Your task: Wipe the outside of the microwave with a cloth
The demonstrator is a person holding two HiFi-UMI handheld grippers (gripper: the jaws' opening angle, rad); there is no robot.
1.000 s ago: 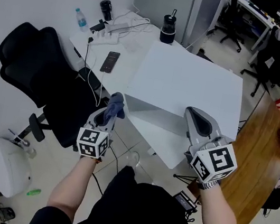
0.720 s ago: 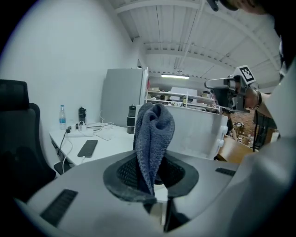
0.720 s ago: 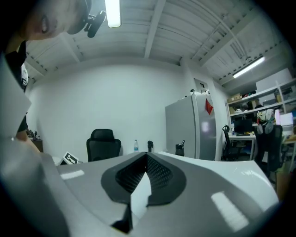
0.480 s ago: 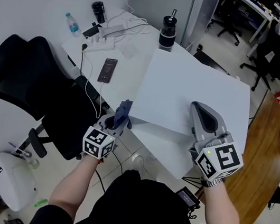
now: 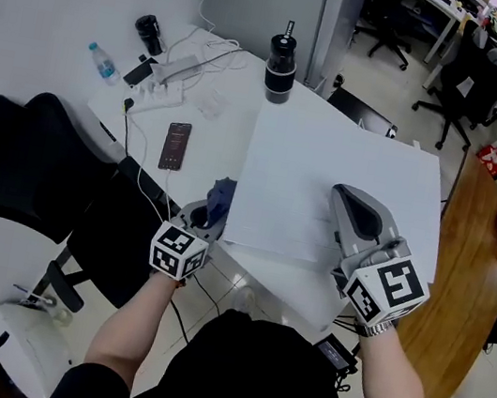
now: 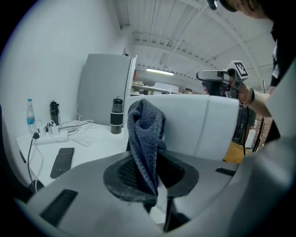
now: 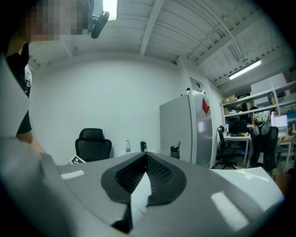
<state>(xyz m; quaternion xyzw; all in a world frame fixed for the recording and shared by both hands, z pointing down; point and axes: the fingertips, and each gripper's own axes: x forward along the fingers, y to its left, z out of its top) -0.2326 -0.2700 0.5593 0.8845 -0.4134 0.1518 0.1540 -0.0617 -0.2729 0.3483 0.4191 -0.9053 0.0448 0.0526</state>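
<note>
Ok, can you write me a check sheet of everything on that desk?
Surface: white table, small things at its far end.
Job's things: white microwave on the table; cloth in left gripper.
Clutter: phone, water bottle, tumbler, black cup.
Grippers: left gripper shut on cloth beside microwave's left side; right gripper shut, empty, over its top.
Cables: power strip; cable drooping off the table edge.
Surroundings: black chair, wooden table, office chairs beyond.
</note>
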